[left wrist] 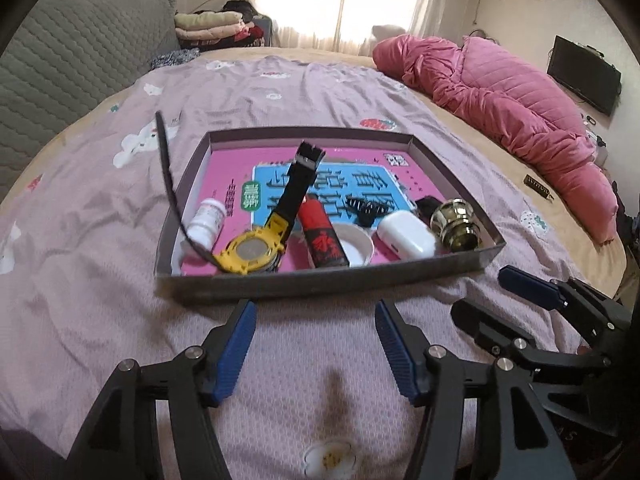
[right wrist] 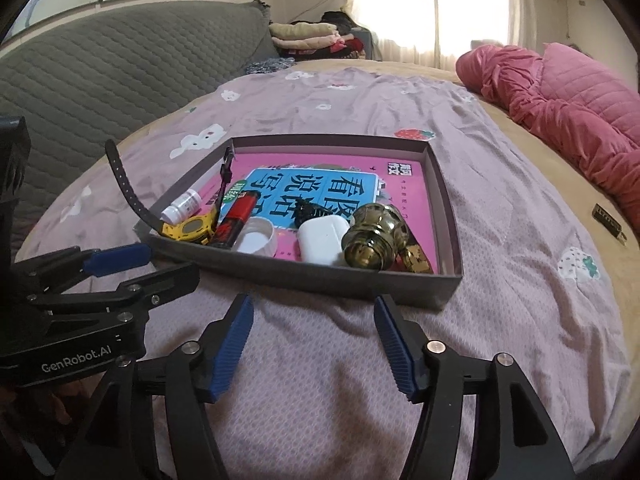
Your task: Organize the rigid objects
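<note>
Shallow grey cardboard tray (left wrist: 320,280) is sitting mid-frame on the lilac printed bedsheet (left wrist: 280,92), w/ a pink-and-blue booklet w/ big Chinese characters lining its floor. Inside, along the near wall: a yellow plastic watch (left wrist: 250,254) w/ black ribbed strap lying lower left, long axis running up-right; a white pill bottle (left wrist: 206,222) left of it; a red tube (left wrist: 322,236); a round white lid (left wrist: 356,246); a smooth white earbud case (left wrist: 406,236); a shiny brass doorknob (left wrist: 458,224) at right. Left gripper (left wrist: 316,344) & right gripper (right wrist: 314,344) are hovering just below the tray, blue ribbed pads apart, nothing between. "GenRobot.AI" is reading on the left tool's body in the right view.
</note>
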Tool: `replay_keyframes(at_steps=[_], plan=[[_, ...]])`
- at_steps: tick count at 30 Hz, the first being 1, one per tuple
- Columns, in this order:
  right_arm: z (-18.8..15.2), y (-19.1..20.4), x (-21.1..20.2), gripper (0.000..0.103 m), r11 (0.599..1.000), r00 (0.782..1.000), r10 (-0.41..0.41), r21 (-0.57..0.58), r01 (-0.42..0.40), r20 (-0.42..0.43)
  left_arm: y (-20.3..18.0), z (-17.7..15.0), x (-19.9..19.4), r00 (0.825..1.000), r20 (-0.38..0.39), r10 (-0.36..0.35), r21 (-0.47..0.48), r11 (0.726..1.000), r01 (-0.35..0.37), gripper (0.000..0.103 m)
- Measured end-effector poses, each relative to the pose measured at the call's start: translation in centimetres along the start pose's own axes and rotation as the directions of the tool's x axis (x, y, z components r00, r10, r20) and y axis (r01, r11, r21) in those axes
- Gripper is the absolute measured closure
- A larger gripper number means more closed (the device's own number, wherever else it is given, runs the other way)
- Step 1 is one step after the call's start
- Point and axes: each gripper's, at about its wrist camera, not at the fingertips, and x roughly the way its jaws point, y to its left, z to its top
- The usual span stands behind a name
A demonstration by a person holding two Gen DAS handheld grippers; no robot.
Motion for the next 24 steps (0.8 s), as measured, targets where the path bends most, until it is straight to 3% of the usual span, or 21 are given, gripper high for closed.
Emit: replay_keyframes(at_steps=[7,24], plan=[[-0.9,-0.9,-0.8,0.032,0.997,1.000,-0.006,0.074,0.009,-0.031,-0.3,-1.4,-0.8,0.999,-0.033,0.024,-0.006,1.000,-0.024,0.042],[-2.5,0.8,-4.0,0.030,0.999,0.999,-0.048,0.012,0.048,-0.001,-0.4,-2.5,-3.1,0.995,-0.046,0.085,-0.021,0.996,-0.086,0.042]])
